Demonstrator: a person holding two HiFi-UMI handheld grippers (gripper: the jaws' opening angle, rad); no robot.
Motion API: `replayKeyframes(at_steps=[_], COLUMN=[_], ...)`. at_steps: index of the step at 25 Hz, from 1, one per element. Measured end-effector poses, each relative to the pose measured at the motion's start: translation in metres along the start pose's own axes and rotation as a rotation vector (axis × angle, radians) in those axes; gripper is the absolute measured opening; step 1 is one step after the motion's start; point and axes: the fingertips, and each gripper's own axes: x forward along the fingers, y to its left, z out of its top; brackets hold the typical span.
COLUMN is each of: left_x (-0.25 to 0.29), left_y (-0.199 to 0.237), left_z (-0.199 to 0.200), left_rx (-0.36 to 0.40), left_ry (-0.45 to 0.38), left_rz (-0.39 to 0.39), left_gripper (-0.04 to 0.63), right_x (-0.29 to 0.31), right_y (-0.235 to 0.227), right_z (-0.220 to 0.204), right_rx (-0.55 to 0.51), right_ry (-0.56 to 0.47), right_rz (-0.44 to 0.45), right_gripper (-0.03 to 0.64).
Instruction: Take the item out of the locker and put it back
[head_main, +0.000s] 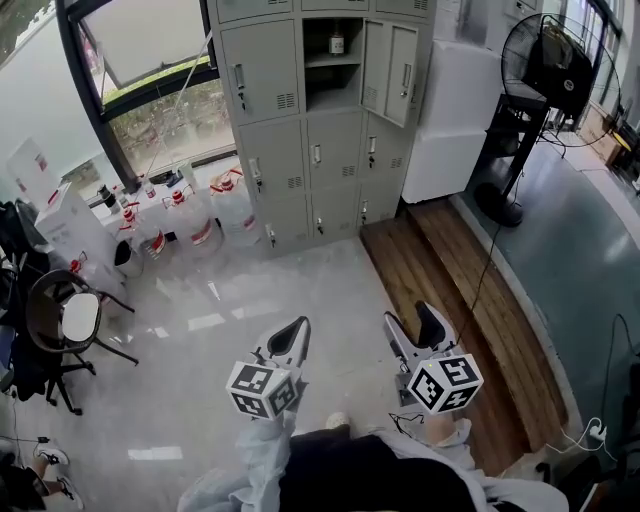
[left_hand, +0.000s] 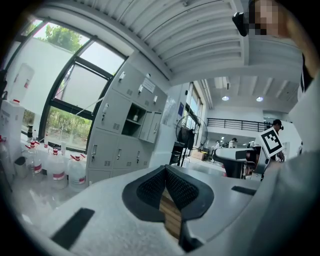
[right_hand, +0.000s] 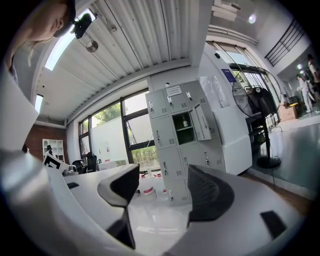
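Observation:
A grey bank of lockers (head_main: 262, 130) stands far ahead against the wall. One upper compartment (head_main: 333, 85) has its door (head_main: 390, 60) swung open, and a small dark bottle (head_main: 337, 42) stands on its top shelf. The right gripper view shows the same bottle (right_hand: 185, 121) in the open locker (right_hand: 186, 132). Both grippers are held low over the pale floor, well short of the lockers. My left gripper (head_main: 293, 335) is shut with its pads (left_hand: 150, 187) meeting on nothing. My right gripper (head_main: 415, 325) stands open and empty, its jaws framing the lockers (right_hand: 165, 175).
Several water jugs (head_main: 205, 215) stand under the window left of the lockers. An office chair (head_main: 70, 320) is at the left. A black standing fan (head_main: 550, 70) and a white cabinet (head_main: 460, 120) are at the right, beside a wooden floor strip (head_main: 450, 300).

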Motion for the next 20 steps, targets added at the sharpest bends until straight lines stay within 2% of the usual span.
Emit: replayKeyframes(at_steps=[5,13,20], left_x=[0.010,0.011,0.021], left_y=[0.003,0.012,0.031], left_z=[-0.004,-0.024,-0.024], left_rx=[-0.001,-0.025,-0.040], left_ry=[0.014,0.059,0.062], left_rz=[-0.018,0.006,0.034], left_gripper=[0.002,0.002,0.002], right_x=[0.003,0.008,0.037], right_y=[-0.011,-0.030,-0.028], right_z=[0.003,-0.007,-0.014], right_rx=[0.026,0.065,0.069], right_ry=[-0.044,-0.021,0.008], right_rz=[-0.017,-0.056,-0.020], right_gripper=[0.284,0.284,0.284])
